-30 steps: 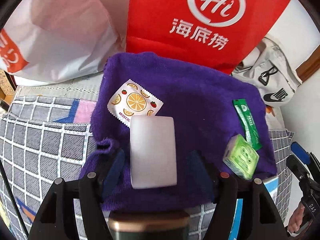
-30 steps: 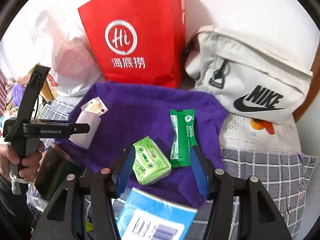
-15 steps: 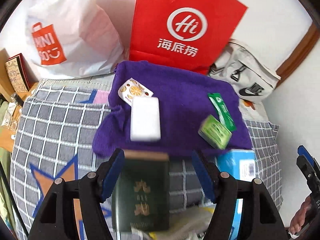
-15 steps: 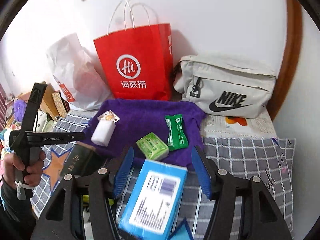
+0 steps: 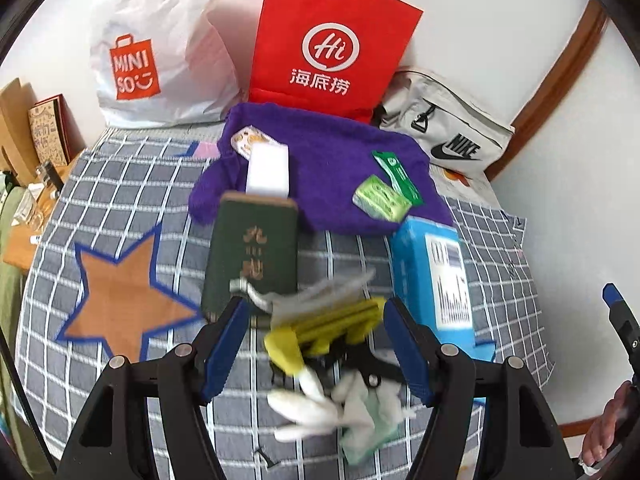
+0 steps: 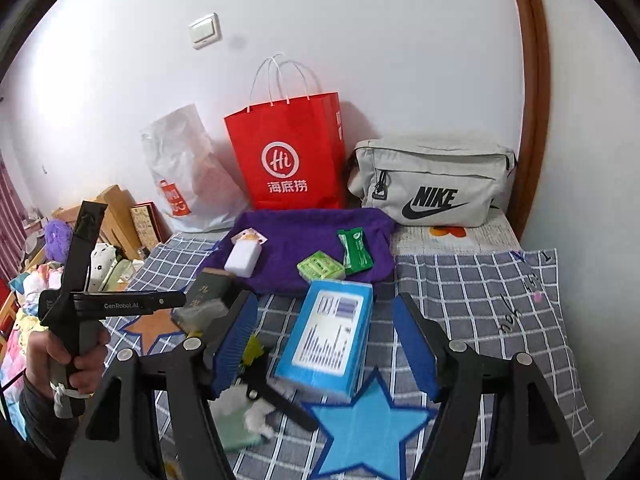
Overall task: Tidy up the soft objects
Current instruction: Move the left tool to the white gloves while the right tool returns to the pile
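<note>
A purple towel (image 5: 328, 168) (image 6: 304, 240) lies on the checked bedcover by the wall. On it lie a white sponge block (image 5: 267, 172) (image 6: 242, 259), an orange-print sachet (image 5: 247, 140), a green tissue pack (image 5: 380, 199) (image 6: 321, 267) and a green sachet (image 5: 397, 176) (image 6: 355, 250). My left gripper (image 5: 316, 344) is open and empty, above a blurred pile of yellow, white and pale-green items (image 5: 332, 364). My right gripper (image 6: 324, 344) is open and empty, over a blue box (image 6: 326, 336).
A dark green book (image 5: 252, 256) and the blue box (image 5: 434, 276) lie in front of the towel. A red paper bag (image 5: 328, 44), a white Miniso bag (image 5: 160, 52) and a grey Nike bag (image 6: 432, 184) stand against the wall. Clutter lies off the bed's left edge (image 6: 36, 276).
Both grippers have pulled back and up from the towel. The book, the blue box and the mixed pile have come into view. The white block stays on the towel.
</note>
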A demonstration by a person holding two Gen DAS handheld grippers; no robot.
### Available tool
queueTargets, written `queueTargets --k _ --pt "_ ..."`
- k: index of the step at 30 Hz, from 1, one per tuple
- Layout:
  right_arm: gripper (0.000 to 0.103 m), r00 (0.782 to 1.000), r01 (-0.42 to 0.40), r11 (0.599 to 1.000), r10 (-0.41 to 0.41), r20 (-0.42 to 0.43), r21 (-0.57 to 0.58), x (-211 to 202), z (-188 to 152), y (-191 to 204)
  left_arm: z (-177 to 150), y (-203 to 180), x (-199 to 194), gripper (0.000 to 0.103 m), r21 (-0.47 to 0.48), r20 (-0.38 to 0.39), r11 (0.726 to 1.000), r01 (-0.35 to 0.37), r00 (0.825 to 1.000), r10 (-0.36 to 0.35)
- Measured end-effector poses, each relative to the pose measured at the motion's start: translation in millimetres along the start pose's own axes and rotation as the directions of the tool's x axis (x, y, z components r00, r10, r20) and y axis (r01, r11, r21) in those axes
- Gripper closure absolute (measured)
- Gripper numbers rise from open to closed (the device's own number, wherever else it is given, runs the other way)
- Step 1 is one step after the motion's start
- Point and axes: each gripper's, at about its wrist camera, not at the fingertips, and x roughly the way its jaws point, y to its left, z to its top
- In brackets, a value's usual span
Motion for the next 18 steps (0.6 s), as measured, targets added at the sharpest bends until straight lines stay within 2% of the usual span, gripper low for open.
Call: queueTargets --k 3,6,8,13,14,16,18 --pt "0.027 1.0 -0.006 1.0 0.006 -0.013 -0.004 -3 -20 2 -19 1 -4 0.035 0.002 0.004 1.0 -0.006 1.0 0.006" --pt "0.026 0.998 -0.027 1.0 0.026 -0.056 -0.016 3 -42 4 -37 10 -4 0.035 0.006 0.014 0.999 -0.032 0.999 0.031" --pt "0.026 0.996 -0.043 0.999 0.04 -0.084 -0.027 13 -58 8 -49 19 1 0.035 -0.006 0.005 0.999 -0.047 0.999 0.047" --pt "0.027 0.984 -0.089 0.996 0.083 -0.16 -0.03 48 -94 15 -73 40 18 0.035 -0.045 -0.038 0.999 -0.031 0.999 0.029" --pt "0.029 0.979 -0.103 0.994 0.095 -0.18 -0.037 57 -100 18 -76 43 21 0.035 -0.05 -0.045 0.998 -0.026 0.999 0.024" --pt "0.042 0.972 -0.117 0.991 0.101 -0.211 -0.065 72 -108 26 -82 47 25 0.035 -0.053 -0.048 0.998 -0.017 0.999 0.014" --pt "0.048 0.966 -0.124 0.987 0.096 -0.239 -0.104 87 -114 34 -86 52 31 0.035 -0.053 -0.055 0.998 -0.014 0.998 0.012"
